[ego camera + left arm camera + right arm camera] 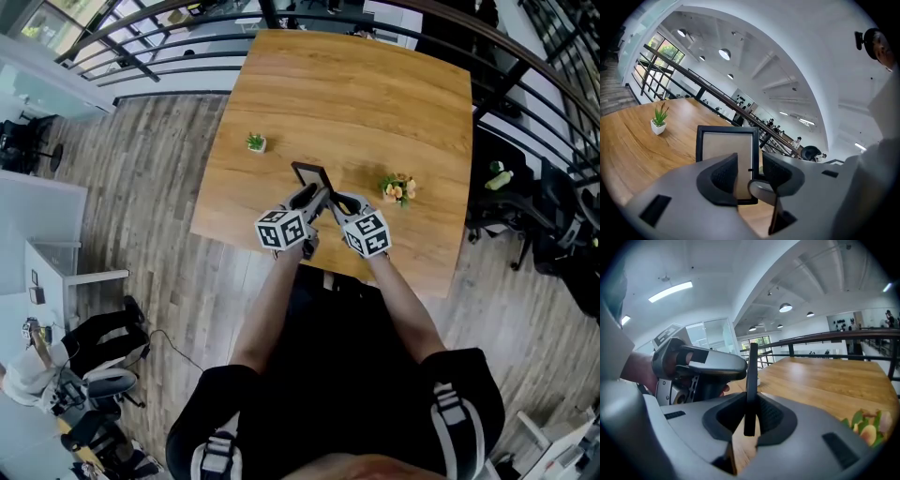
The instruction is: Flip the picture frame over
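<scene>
A small white pot [256, 144] is sitting on the wooden table [356, 84] to the left of the grippers and is holding a spiky green plant. A cluster of peach flowers [397, 188] is lying to the right, but no view is showing what, if anything, it is planted in. The picture frame [312, 174] is standing upright near the table's front edge, between pot and flowers and well apart from both. The right gripper [751, 416] is clamping it: its two pads are closing on the frame's thin black edge, which is rising straight up between them. The left gripper [747, 171] is standing with its jaws wide apart, and the frame's tan panel and black border are showing through the gap with neither pad pressing on it. Only the left gripper view is giving the frame face-on, with the pot off to its left. Only the right gripper view is giving it edge-on, with the flowers at the lower right corner. The head view alone is showing the dark railing [525, 56] curving round the table and the office chairs [553, 216] beyond it. In the left gripper view the jaws are covering the frame's lower part, and in the right gripper view the left gripper's grey body is blocking the table's left side.
</scene>
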Available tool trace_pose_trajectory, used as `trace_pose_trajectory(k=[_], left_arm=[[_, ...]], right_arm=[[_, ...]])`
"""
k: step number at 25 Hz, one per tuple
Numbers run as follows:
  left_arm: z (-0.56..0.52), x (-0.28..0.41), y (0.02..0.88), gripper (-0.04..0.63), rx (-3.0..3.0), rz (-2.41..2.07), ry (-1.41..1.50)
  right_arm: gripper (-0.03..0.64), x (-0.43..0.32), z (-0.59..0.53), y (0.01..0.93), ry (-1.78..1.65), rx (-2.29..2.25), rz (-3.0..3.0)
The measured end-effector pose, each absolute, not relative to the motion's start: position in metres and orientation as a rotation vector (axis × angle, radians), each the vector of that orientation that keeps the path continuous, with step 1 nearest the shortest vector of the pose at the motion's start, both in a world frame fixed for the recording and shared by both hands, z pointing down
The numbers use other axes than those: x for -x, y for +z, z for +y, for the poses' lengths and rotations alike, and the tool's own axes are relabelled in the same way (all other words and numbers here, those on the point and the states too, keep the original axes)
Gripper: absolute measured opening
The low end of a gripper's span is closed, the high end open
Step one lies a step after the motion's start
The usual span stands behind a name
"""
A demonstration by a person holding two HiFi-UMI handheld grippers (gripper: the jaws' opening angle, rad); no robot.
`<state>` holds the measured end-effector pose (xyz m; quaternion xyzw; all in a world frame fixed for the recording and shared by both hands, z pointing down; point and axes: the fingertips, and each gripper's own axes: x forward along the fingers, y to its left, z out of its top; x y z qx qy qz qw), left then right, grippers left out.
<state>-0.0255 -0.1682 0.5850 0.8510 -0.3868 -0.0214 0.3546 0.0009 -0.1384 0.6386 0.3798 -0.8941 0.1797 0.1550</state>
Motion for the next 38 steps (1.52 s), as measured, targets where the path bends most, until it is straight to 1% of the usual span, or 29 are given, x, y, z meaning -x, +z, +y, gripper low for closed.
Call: trace_pose_trajectory(k=[6, 18, 23, 24, 25, 33, 38], left_arm=[[-0.169, 0.024, 0.583, 0.169, -2.199, -1.006, -0.065], [-0.175, 0.041, 0.587, 0.169, -2.073, -1.045, -0.161], [-0.175, 0.050, 0.596, 0.169, -2.005, -1.093, -0.186], [-0.175, 0.052, 0.597, 0.164, -1.996, -1.106, -0.182], [-0.175, 0.054, 0.599, 0.144, -1.989, -1.115, -0.177], [-0.172, 0.056, 0.604, 0.114, -1.895, -1.058, -0.262], [-0.172, 0.053, 0.603, 0.095, -1.921, -1.044, -0.246]], right_arm=[[0.072, 0.009, -0.133, 0.637, 0.460, -1.086, -2.535], [0.092, 0.023, -0.126, 0.622, -0.034, -1.057, -2.386], [0.098, 0.030, -0.120, 0.624, -0.085, -1.045, -2.374], [0.097, 0.031, -0.119, 0.625, -0.094, -1.041, -2.372], [0.097, 0.031, -0.119, 0.625, -0.100, -1.036, -2.372], [0.104, 0.033, -0.116, 0.629, -0.068, -0.998, -2.398], [0.110, 0.034, -0.114, 0.633, -0.062, -0.964, -2.413]])
